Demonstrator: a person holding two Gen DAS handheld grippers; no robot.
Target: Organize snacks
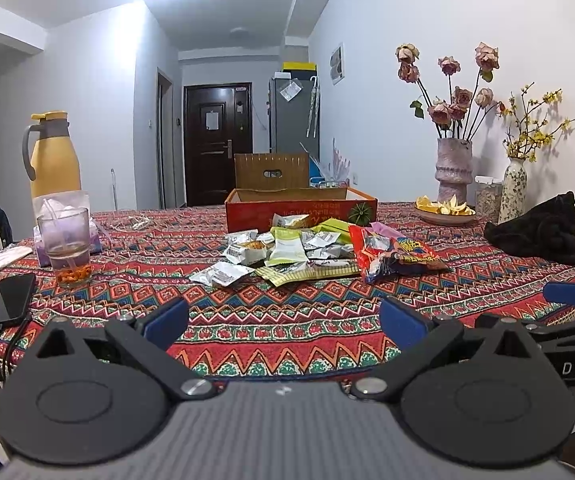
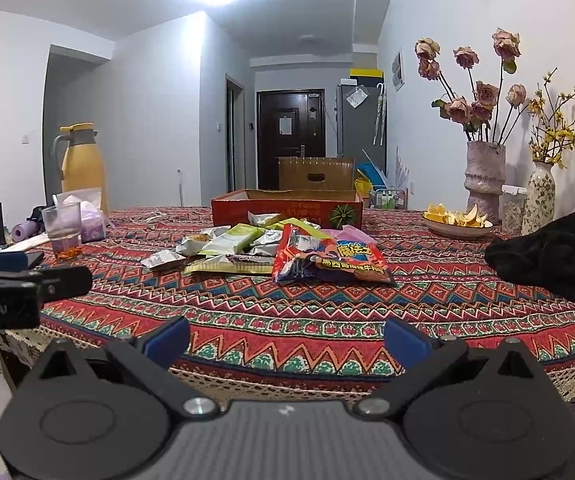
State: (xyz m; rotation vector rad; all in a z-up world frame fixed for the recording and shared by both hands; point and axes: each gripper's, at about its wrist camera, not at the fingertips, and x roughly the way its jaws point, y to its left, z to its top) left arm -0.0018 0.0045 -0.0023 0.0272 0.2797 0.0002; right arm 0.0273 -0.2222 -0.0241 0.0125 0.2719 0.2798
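Observation:
A heap of snack packets [image 1: 287, 250] [image 2: 243, 246] lies mid-table on the patterned cloth: silver sachets, green packs and a big red bag [image 1: 397, 254] [image 2: 329, 260] at its right side. Behind the heap stands an open red cardboard box [image 1: 301, 208] [image 2: 287, 210]. My left gripper [image 1: 283, 322] is open and empty, low over the near table edge, well short of the heap. My right gripper [image 2: 287, 338] is open and empty too, at the table's front edge. Each gripper shows at the side of the other's view.
At left stand a glass with orange bits [image 1: 67, 246], a tissue pack, a yellow jug [image 1: 53, 156] and a black phone [image 1: 7, 302]. At right are a fruit-peel dish [image 2: 457, 220], two flower vases [image 2: 485, 178] and a black cloth bundle [image 2: 551, 254].

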